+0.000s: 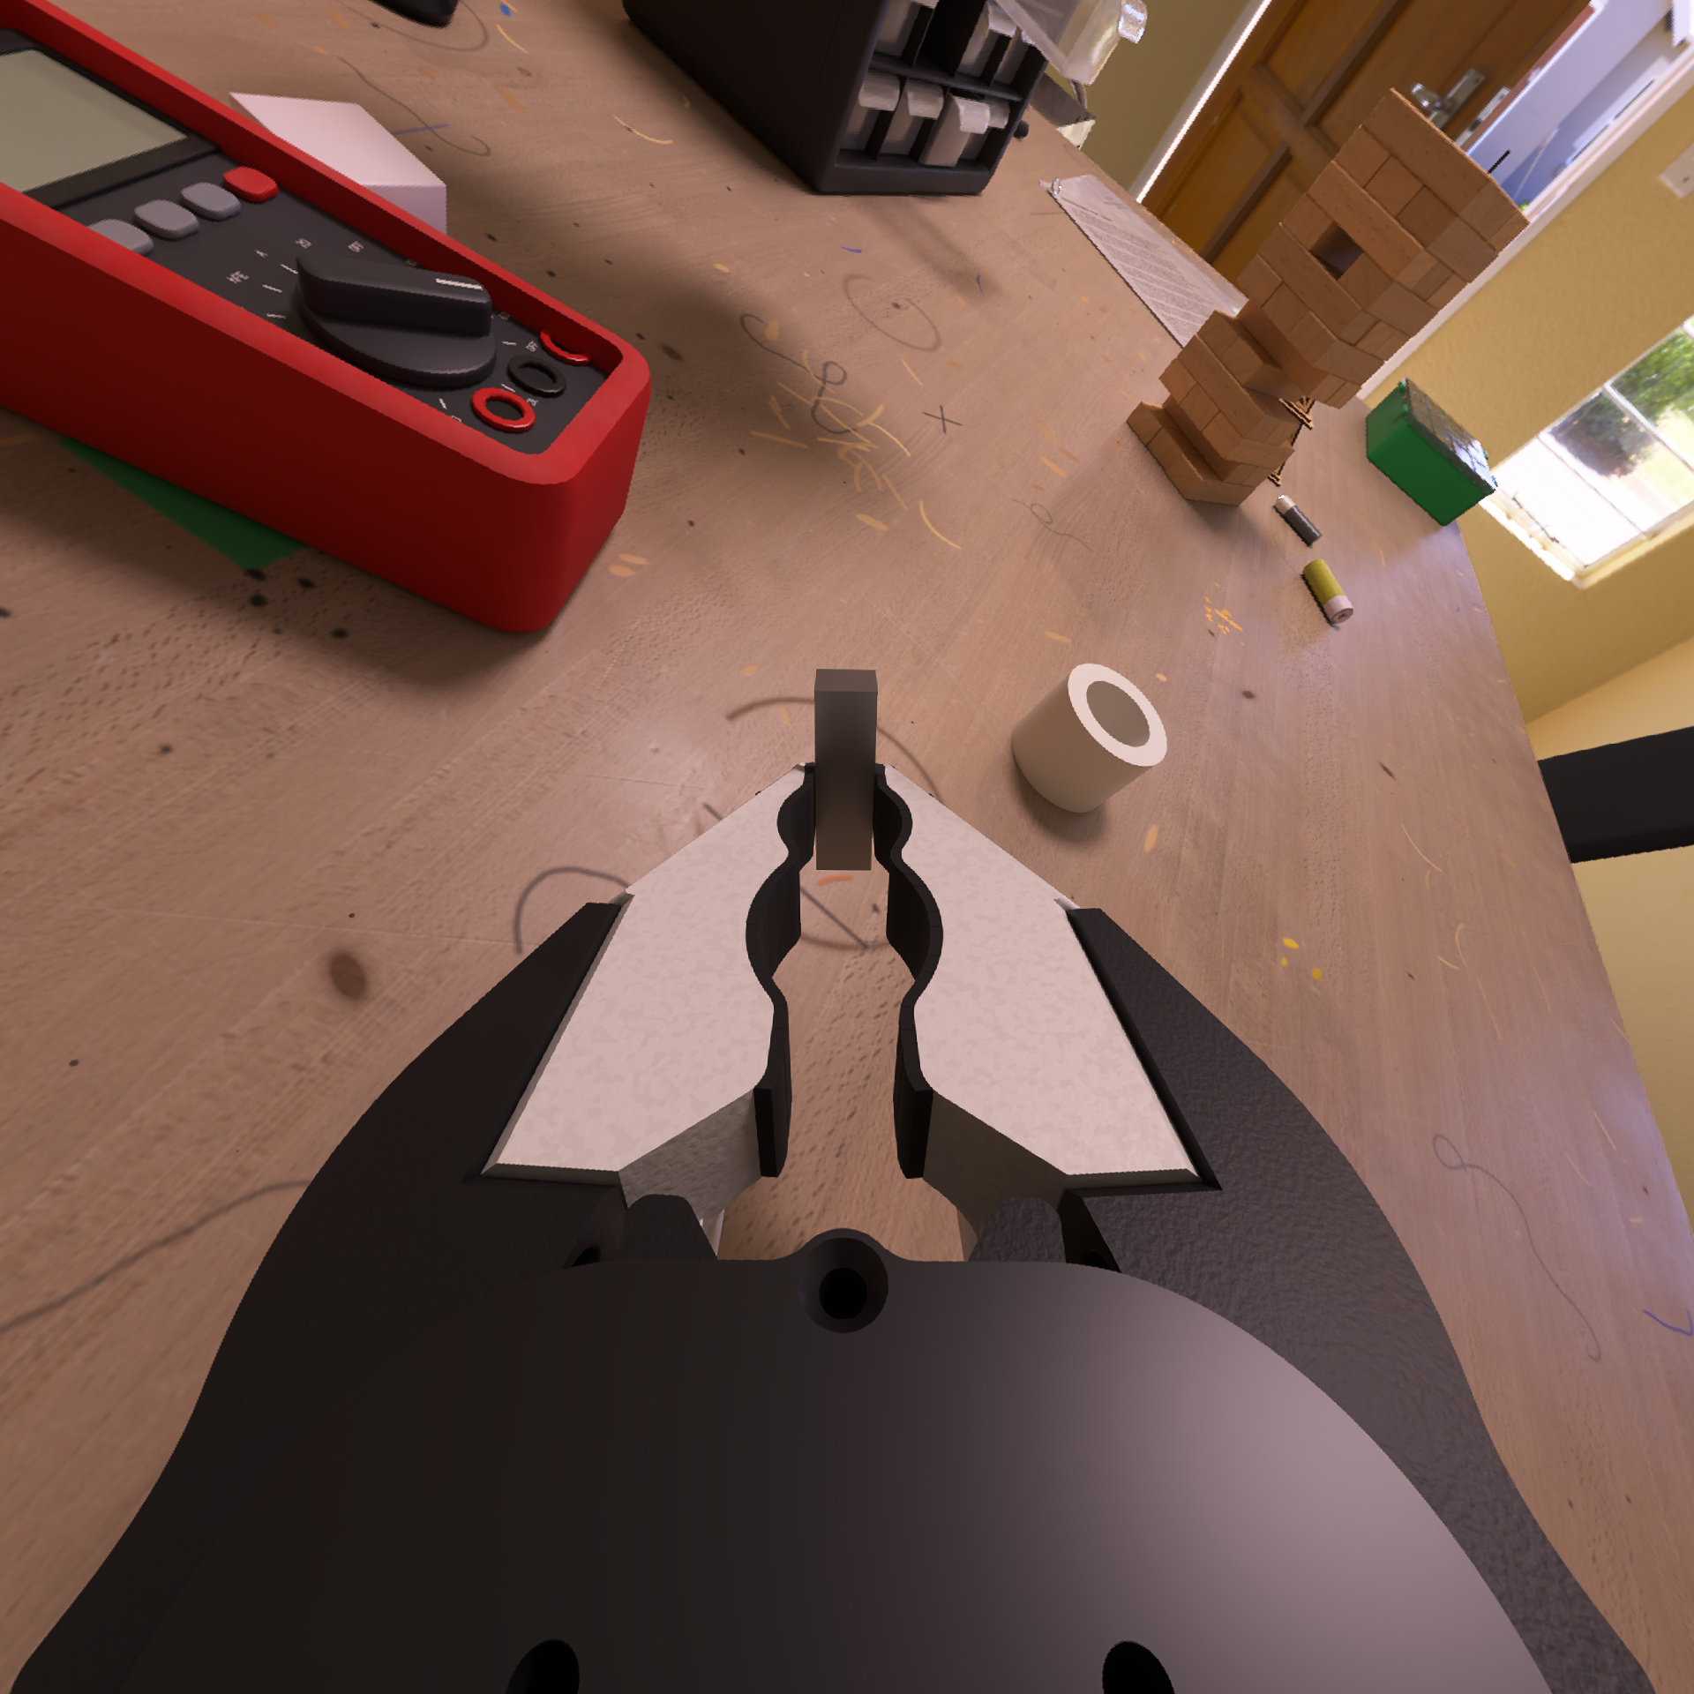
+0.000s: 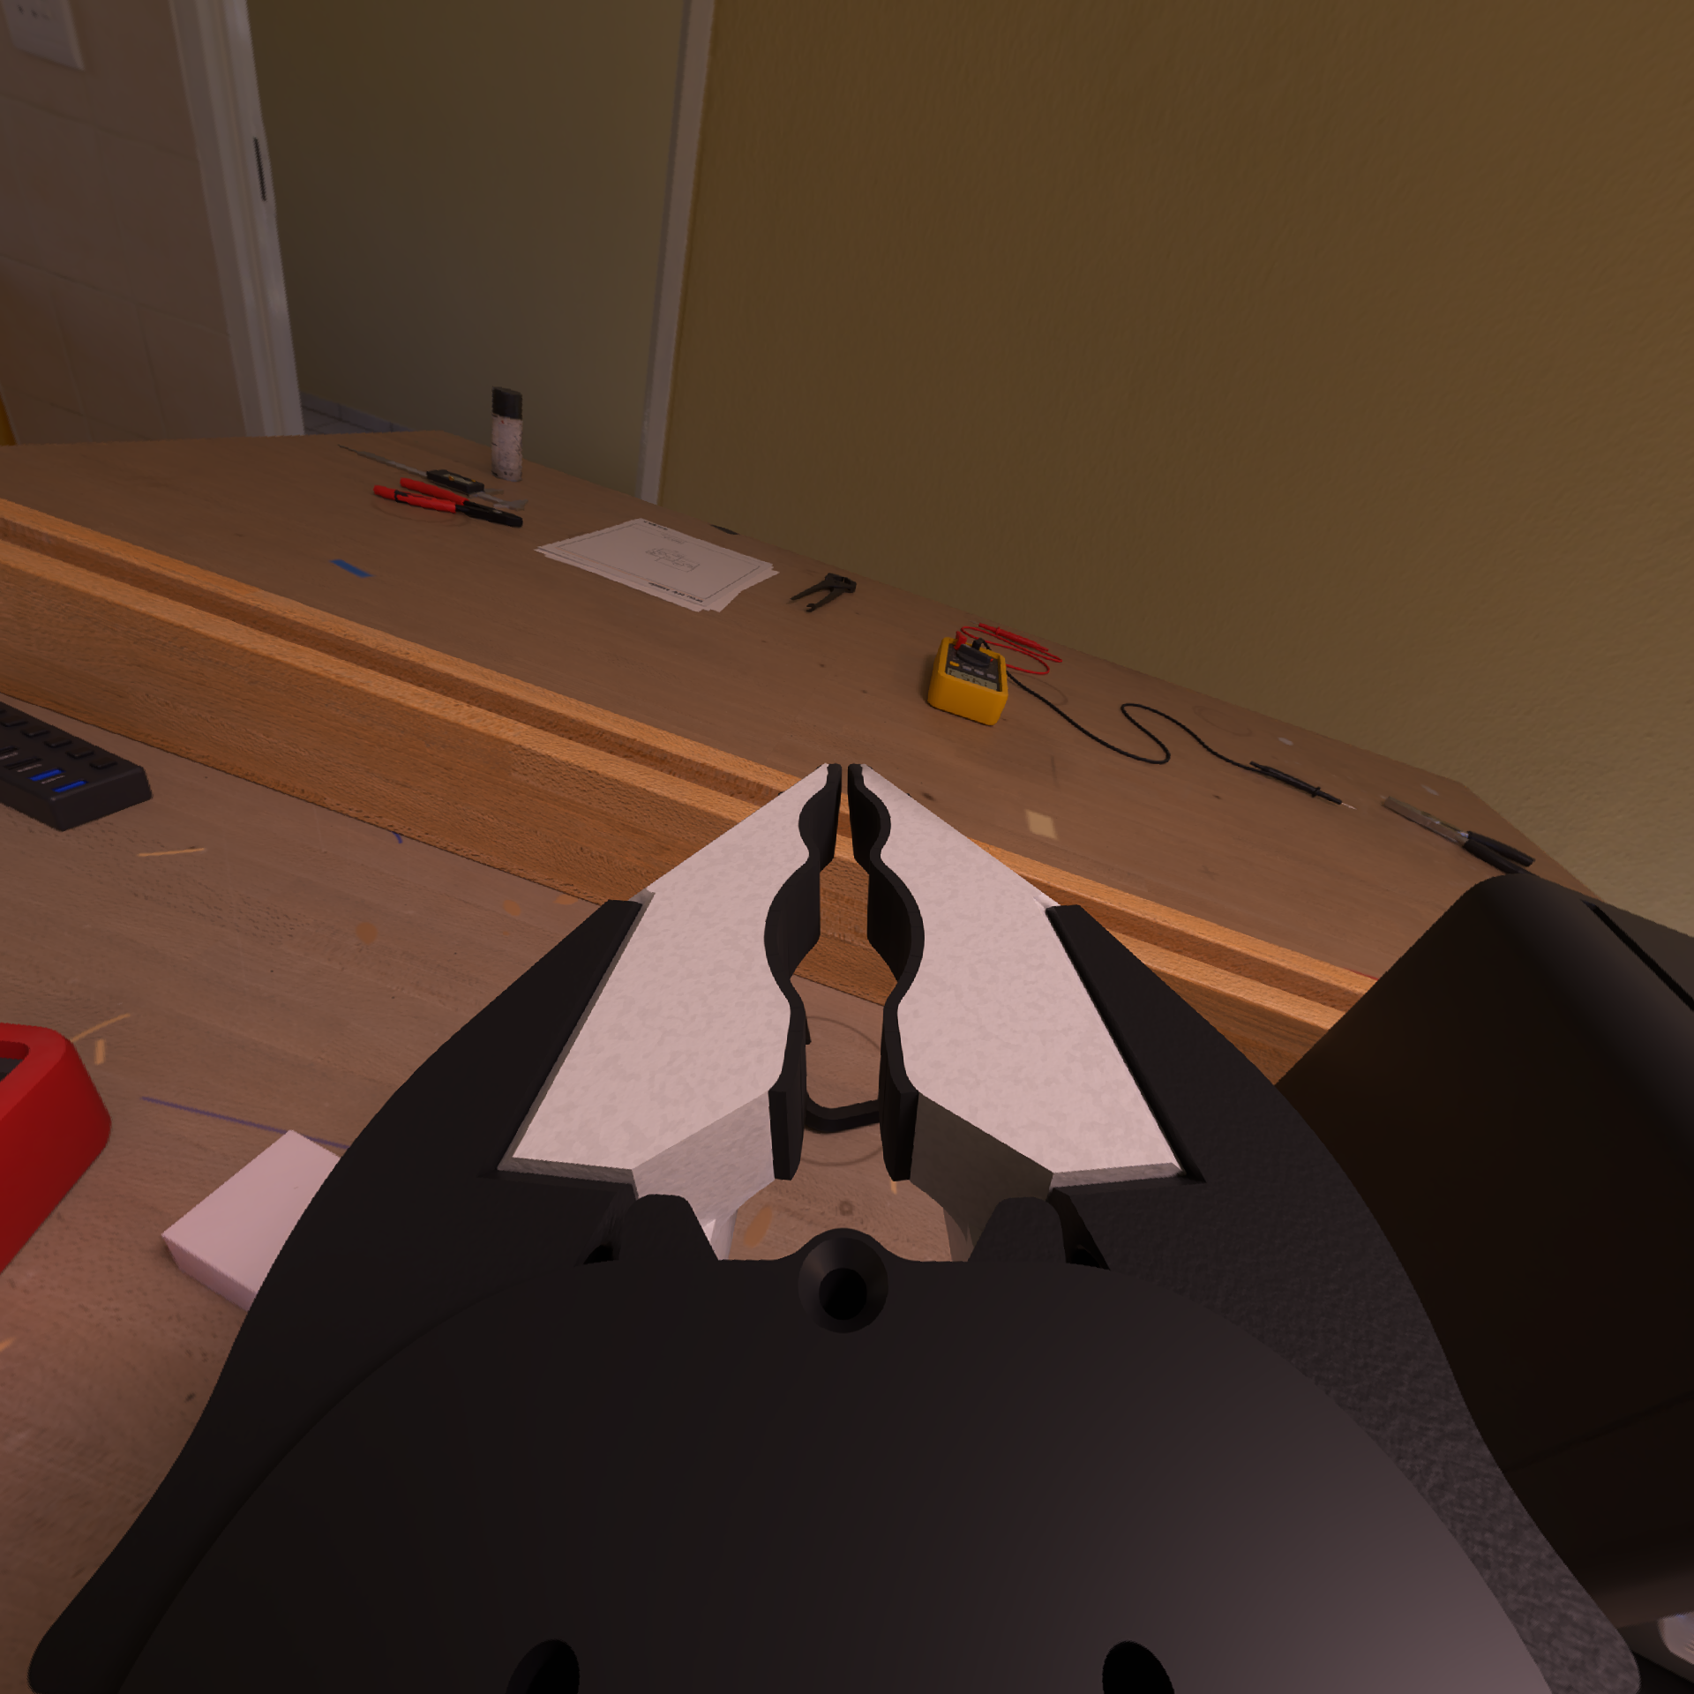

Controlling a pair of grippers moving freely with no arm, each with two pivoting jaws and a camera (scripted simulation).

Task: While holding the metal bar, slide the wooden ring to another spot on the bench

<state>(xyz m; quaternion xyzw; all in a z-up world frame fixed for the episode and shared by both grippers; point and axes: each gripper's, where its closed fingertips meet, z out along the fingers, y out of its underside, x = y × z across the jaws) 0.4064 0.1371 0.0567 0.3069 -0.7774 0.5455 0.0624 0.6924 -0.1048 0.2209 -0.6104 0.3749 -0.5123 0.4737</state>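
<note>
Progress, as we judge it, stands at about half. Nearest us in the left wrist view, our left hand-held gripper (image 1: 843,779) is closed on the metal bar (image 1: 844,770), which stands upright between the fingertips (image 1: 796,790), clear of the bench (image 1: 917,550) as far as we can tell. So the holding part is in place. Just beyond and to the right lies the wooden ring (image 1: 1089,737), pale, on its side, its open end towards us, apart from the bar and with nothing touching it. Whether it has been slid yet we cannot tell. Farther off sit a red multimeter (image 1: 302,367) and a block tower (image 1: 1320,302). Our right hand-held gripper (image 2: 844,775) has its jaws nearly together and holds nothing; it points over a wooden beam (image 2: 367,697), and its view shows no ring. We judge that it must yet reach the ring and push it.
</note>
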